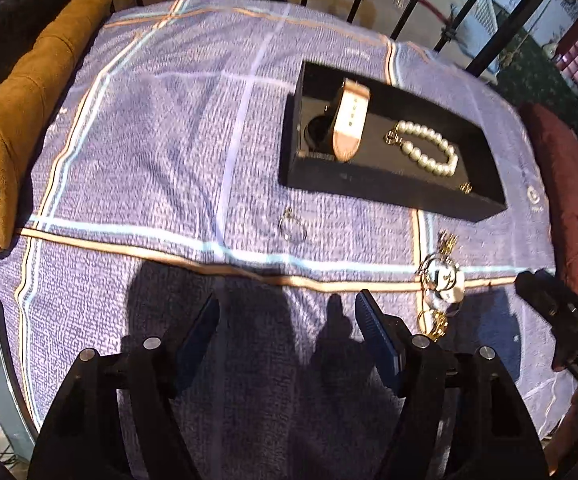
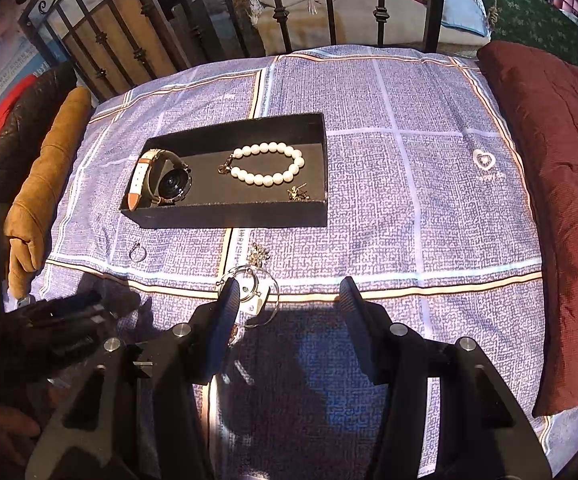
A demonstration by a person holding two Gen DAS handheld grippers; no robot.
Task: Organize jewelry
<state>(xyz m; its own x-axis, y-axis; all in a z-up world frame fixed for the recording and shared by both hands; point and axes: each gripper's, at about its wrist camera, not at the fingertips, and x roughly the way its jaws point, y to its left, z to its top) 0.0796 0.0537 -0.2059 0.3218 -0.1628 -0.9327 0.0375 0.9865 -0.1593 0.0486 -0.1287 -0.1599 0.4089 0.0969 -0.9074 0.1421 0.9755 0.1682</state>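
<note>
Both cameras sit on handheld grippers and look steeply down along their fingers at a purple checked cloth [image 1: 161,128], from fairly near. The left view looks from the cloth's left part, with the black tray [image 1: 393,196] up and to its right. The right view faces the tray [image 2: 225,216] from in front, slightly right of it. Both share the tray, the cloth [image 2: 409,200] and the railing [image 2: 281,12] behind.
</note>
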